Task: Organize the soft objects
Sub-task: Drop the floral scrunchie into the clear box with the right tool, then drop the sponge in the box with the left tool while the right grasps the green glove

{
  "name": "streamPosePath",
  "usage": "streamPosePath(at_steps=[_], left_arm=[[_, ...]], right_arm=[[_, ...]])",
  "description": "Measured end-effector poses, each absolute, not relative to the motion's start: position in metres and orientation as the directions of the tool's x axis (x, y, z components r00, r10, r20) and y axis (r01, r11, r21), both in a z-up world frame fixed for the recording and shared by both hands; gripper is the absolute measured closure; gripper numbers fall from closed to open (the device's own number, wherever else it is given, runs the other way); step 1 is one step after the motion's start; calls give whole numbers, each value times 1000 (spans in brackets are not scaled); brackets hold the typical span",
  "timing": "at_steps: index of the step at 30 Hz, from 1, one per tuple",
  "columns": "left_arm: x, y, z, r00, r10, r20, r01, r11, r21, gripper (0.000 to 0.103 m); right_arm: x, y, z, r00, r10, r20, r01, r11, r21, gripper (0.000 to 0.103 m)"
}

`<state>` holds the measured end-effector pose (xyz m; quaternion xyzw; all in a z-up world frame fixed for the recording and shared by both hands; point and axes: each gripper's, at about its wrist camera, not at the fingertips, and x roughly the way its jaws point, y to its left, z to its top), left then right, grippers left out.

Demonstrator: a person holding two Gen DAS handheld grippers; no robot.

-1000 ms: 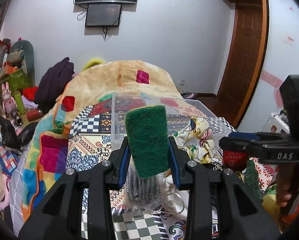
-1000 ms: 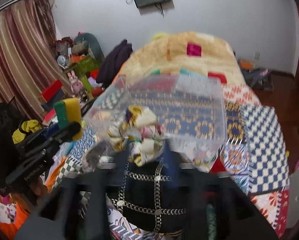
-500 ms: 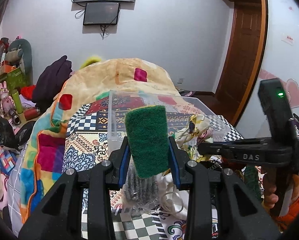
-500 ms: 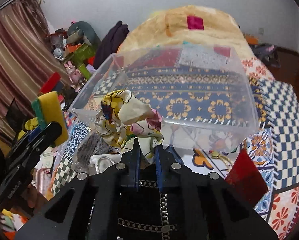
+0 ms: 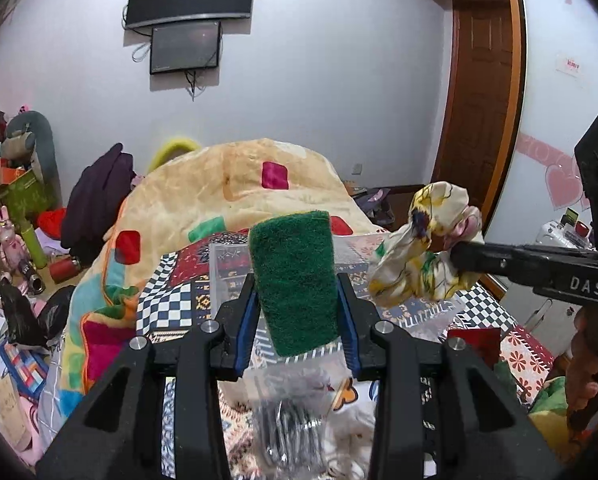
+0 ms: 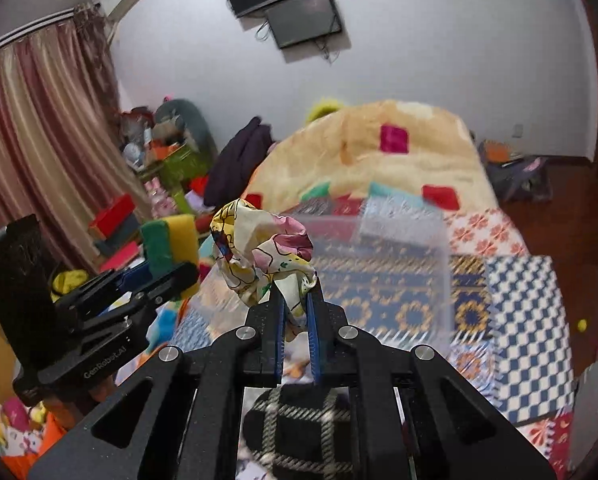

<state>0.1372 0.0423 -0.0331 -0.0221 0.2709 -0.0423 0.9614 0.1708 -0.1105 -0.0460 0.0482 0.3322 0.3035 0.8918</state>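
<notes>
My left gripper (image 5: 297,312) is shut on a green and yellow scouring sponge (image 5: 293,280), held upright in front of a clear plastic bin (image 5: 355,252) on the bed. The sponge (image 6: 171,246) and the left gripper (image 6: 155,276) also show in the right wrist view. My right gripper (image 6: 297,312) is shut on a crumpled yellow floral cloth (image 6: 265,254), held above the near edge of the clear bin (image 6: 399,264). In the left wrist view the cloth (image 5: 423,252) hangs at the right gripper's tip (image 5: 459,258), to the right of the sponge.
A patchwork quilt (image 6: 519,320) and a heaped beige blanket (image 5: 227,196) cover the bed. A bag of metal items (image 5: 291,420) and a black chain-trimmed bag (image 6: 299,432) lie below the grippers. Clutter fills the floor at left (image 5: 15,240). A wooden door (image 5: 479,92) stands at right.
The right gripper has lifted the floral cloth higher and forward, over the bin's near edge. The left gripper still holds the sponge and has risen and tilted up.
</notes>
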Motion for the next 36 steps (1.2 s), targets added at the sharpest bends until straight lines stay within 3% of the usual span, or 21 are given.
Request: streamPosePath(at_steps=[11,20,23,25,30,32,36], left_arm=[[200,37,-71,717,-119,-687,90,993,-78,67],[221,28,-93,647,-109,-755,105,993,-53,67],[219,27,-91,655,-109,-748,108,993,-50,59],[212,26,-85,671,-121,-731,116,992,-57,45],[193,27,-63,716,-135,-685,127,990,-62,43],[181,28,-52,739,-142,-659,130,989,-66,38],[153,28,-33,790,-140,-597,134,990,-54,23]], right_arm=[[216,-112,-92,549,460,-698,-425,873,241,94],[214,-97,-106,496,424,-758,-478,862,169,91],[211,-98,-104,495,428,-756,-486,858,167,74],[208,-101,-99,509,435,-743,-488,857,166,57],[195,-113,-77,574,439,-691,-487,862,143,48],[189,-120,-67,598,446,-666,-485,863,143,44],[171,-138,-47,660,445,-606,-464,875,138,26]])
